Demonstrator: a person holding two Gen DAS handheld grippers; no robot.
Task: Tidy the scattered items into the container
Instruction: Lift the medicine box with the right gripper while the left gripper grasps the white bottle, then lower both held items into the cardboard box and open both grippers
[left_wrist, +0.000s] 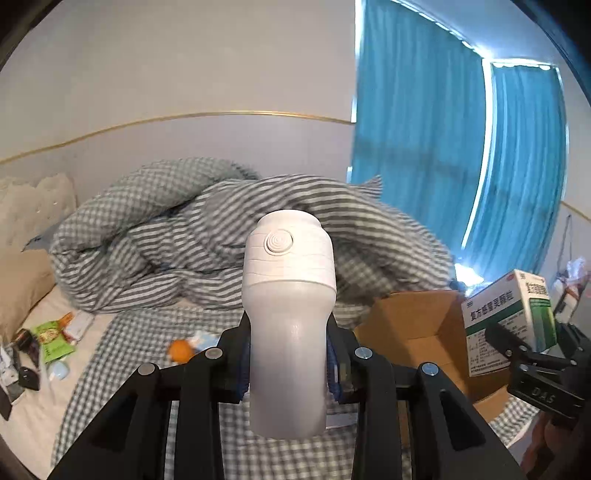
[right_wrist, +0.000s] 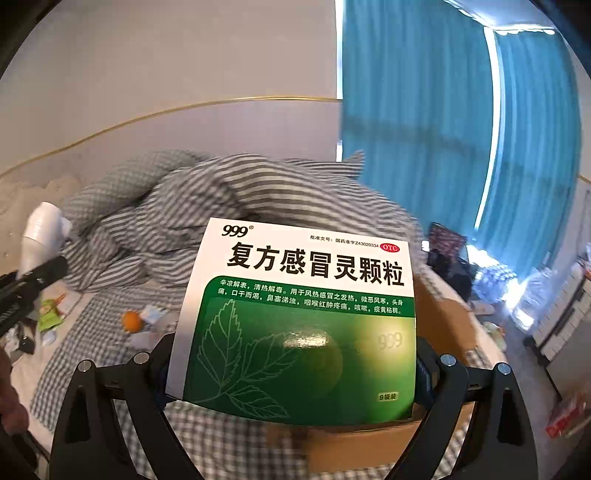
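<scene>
I have both hands loaded: the left gripper (left_wrist: 288, 373) has its fingers clamped on the lower body of a white bottle (left_wrist: 290, 314), held upright with its cap end away from me, and the right gripper (right_wrist: 295, 373) has its fingers closed across the bottom edge of a green-and-white medicine box (right_wrist: 299, 317), which stands tall and blocks most of that camera. The cardboard box (left_wrist: 417, 325) sits open on the bed (left_wrist: 155, 332), to the right of the bottle and just behind and below the medicine box, so I judge the step in hand is carrying both items over it and letting go. To do it well I would bring the right hand over first, since it is nearer, lower the medicine box past the raised flap before opening, then follow with the bottle, tipping it so it lies down rather than landing on end. The flaps and near wall of the cardboard box are the edges to mind; its opening looks roomy, though I cannot see its floor. The rumpled striped duvet (left_wrist: 207, 236) rises behind, so I would stay low and in front of it. More clutter lies at the left: an orange (left_wrist: 181, 350) and green packets (left_wrist: 51, 338).
</scene>
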